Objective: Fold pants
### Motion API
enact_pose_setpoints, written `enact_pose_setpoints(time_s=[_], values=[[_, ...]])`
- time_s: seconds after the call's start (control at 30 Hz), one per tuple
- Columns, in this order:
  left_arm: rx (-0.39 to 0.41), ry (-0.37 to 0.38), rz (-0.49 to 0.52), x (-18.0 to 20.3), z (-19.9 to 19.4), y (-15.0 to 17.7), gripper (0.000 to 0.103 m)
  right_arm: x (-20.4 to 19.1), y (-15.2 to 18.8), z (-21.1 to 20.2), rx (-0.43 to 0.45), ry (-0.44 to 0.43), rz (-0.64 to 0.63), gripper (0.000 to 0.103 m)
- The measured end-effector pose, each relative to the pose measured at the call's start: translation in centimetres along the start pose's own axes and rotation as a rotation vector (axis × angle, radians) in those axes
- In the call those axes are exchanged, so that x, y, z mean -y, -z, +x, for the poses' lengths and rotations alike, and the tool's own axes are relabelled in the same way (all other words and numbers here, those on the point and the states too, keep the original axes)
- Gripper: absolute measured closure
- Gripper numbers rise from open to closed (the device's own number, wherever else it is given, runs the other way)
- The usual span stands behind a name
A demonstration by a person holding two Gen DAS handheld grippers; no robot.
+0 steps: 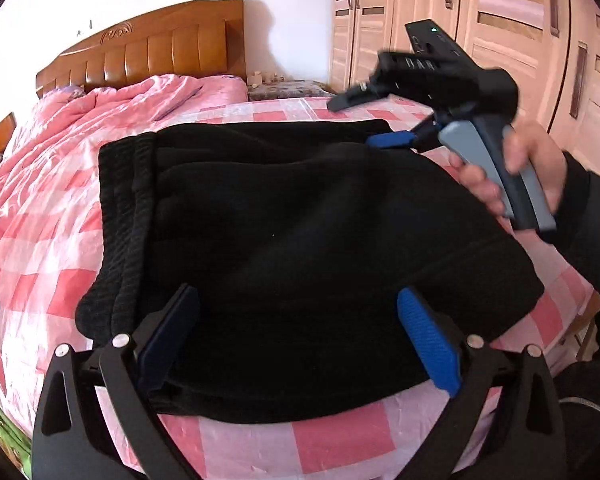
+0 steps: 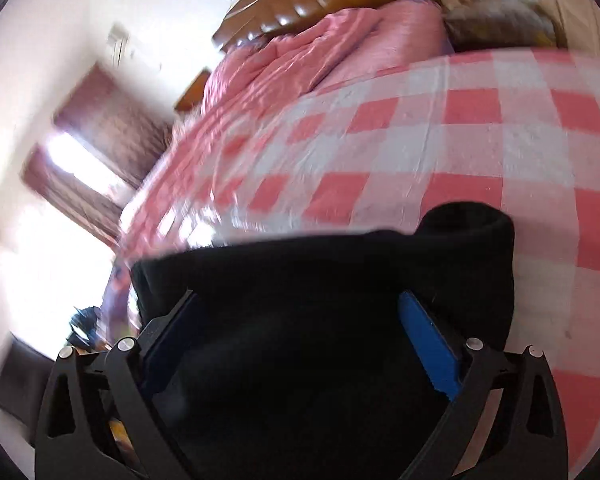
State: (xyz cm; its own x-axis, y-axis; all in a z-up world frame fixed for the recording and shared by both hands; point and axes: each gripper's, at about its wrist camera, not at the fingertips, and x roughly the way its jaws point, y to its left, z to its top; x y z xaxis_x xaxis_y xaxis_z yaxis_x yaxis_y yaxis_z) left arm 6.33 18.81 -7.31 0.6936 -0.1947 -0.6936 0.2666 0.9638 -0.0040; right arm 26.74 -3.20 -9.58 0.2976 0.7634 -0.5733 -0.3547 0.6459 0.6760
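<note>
The black pants point(image 1: 284, 240) lie folded into a thick rectangle on the pink checked bed sheet point(image 1: 40, 248), ribbed waistband at the left. My left gripper point(image 1: 300, 320) is open, its blue pads wide apart over the near edge of the pants. My right gripper point(image 1: 384, 136) shows in the left wrist view at the pants' far right edge, held in a hand. In the blurred right wrist view the right gripper point(image 2: 300, 320) is open, its blue pads wide apart over the pants point(image 2: 320, 280); nothing is pinched between them.
A crumpled pink quilt point(image 1: 112, 108) lies at the head of the bed below a wooden headboard point(image 1: 148, 52). A light wooden wardrobe point(image 1: 480, 32) stands at the right. A bright window with curtains point(image 2: 80, 176) is at the left in the right wrist view.
</note>
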Motion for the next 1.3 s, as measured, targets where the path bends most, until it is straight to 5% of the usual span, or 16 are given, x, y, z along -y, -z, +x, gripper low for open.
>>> enact_pose_setpoints(time_s=[0.13,0.23,0.33,0.4,0.43,0.6,0.8,0.9,1.1,1.23,1.3], values=[[0.022,0.002,-0.015,-0.1,-0.1,0.1,0.004,-1.8,0.4,-1.0,-0.019,0.003,0.010,0.006],[0.033,-0.021,-0.005,0.2,0.0,0.1,0.003,-6.9,1.0,-1.1,-0.052,-0.148,-0.091,0.005],[0.046,-0.020,-0.014,0.3,-0.2,0.1,0.002,-11.7,2.0,2.6,-0.198,-0.252,-0.170,0.004],[0.048,-0.017,-0.016,0.3,-0.2,0.1,0.002,-13.1,2.3,7.1,-0.331,-0.219,-0.181,0.004],[0.045,-0.013,-0.015,0.3,-0.2,0.1,0.002,-12.9,2.2,10.1,-0.382,-0.129,-0.176,0.004],[0.031,-0.004,-0.018,-0.5,-0.4,0.3,0.002,-12.7,-0.6,13.1,-0.431,-0.104,-0.050,0.004],[0.042,-0.009,-0.003,-0.3,-0.5,0.5,0.002,-15.7,0.1,10.6,-0.346,-0.155,-0.181,0.004],[0.042,-0.021,-0.016,0.0,-0.4,0.4,0.002,-14.6,-1.1,13.2,-0.282,0.013,-0.223,0.004],[0.027,-0.012,-0.011,0.5,-0.8,0.5,0.002,-11.3,-3.5,11.3,-0.199,-0.128,-0.052,0.004],[0.023,-0.027,-0.007,0.8,-1.0,0.4,0.002,-9.8,-4.4,5.0,-0.027,-0.269,-0.016,0.004],[0.018,-0.052,-0.018,1.2,-1.4,0.3,0.002,-8.1,-4.7,0.2,0.019,-0.254,-0.049,0.004]])
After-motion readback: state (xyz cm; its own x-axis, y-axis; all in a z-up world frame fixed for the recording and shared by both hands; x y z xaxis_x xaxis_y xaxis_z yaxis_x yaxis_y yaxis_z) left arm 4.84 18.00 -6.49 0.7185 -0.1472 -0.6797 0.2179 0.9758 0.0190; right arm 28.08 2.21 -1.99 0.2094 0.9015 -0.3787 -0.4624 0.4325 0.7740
